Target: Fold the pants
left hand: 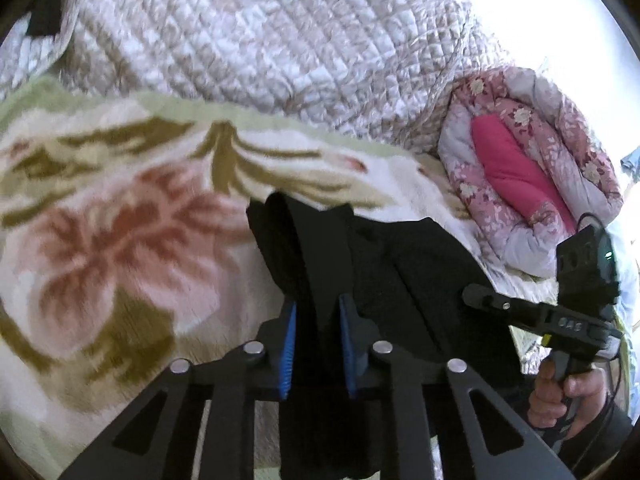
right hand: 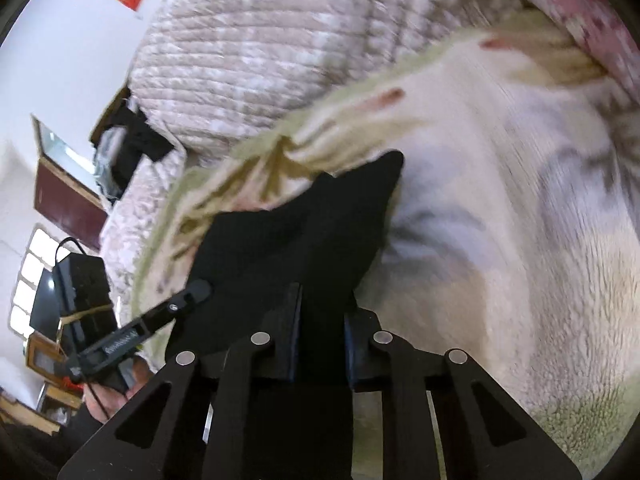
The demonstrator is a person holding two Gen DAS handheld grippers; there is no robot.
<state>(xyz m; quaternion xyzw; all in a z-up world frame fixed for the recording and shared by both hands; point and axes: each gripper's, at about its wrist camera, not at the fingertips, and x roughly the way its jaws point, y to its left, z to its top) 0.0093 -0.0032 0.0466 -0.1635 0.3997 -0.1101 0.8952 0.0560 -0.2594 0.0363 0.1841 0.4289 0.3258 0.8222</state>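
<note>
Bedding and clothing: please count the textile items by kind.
Black pants: 1
Floral fleece blanket: 1
Quilted beige cover: 1
Pink floral quilt: 1
Total: 4

Bed under a floral fleece blanket (left hand: 100,208)

Spread across the top, cream with pink blooms and olive leaves; black pants (left hand: 420,264) lying on it, a quilted beige coverlet (left hand: 260,32) heaped behind, a rolled pink floral comforter (left hand: 532,168) alongside.

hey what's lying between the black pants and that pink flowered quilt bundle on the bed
In the left wrist view, only a strip of the floral fleece blanket lies between the black pants and the pink flowered quilt bundle; the right gripper hangs lower down.
</note>
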